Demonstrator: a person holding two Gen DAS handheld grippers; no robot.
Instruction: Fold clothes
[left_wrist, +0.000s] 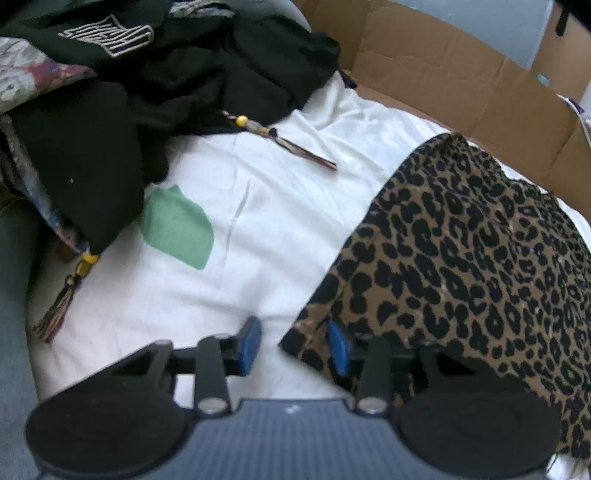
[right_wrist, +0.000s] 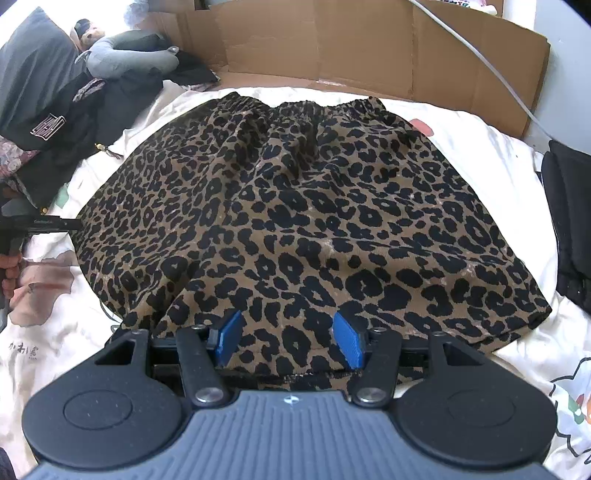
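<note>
A leopard-print skirt (right_wrist: 295, 206) lies spread flat on a white printed bed sheet (right_wrist: 480, 155), its elastic waistband at the far side. My right gripper (right_wrist: 289, 341) sits at the near hem, blue pads wide apart, with the fabric lying loose between them. In the left wrist view the skirt (left_wrist: 461, 258) fills the right side. My left gripper (left_wrist: 294, 345) hovers at its near left corner, jaws apart. The corner lies over the right finger (left_wrist: 338, 347), while the left finger (left_wrist: 251, 343) is over bare sheet. In the right wrist view the left gripper (right_wrist: 37, 225) and a hand (right_wrist: 7, 273) show at the left edge.
A pile of black clothes (left_wrist: 147, 92) with beaded tassels (left_wrist: 306, 149) lies left of the skirt. Flattened cardboard (right_wrist: 332, 48) stands along the far side of the bed. A grey neck pillow (right_wrist: 129, 55) lies far left, and a black item (right_wrist: 569, 221) at the right edge.
</note>
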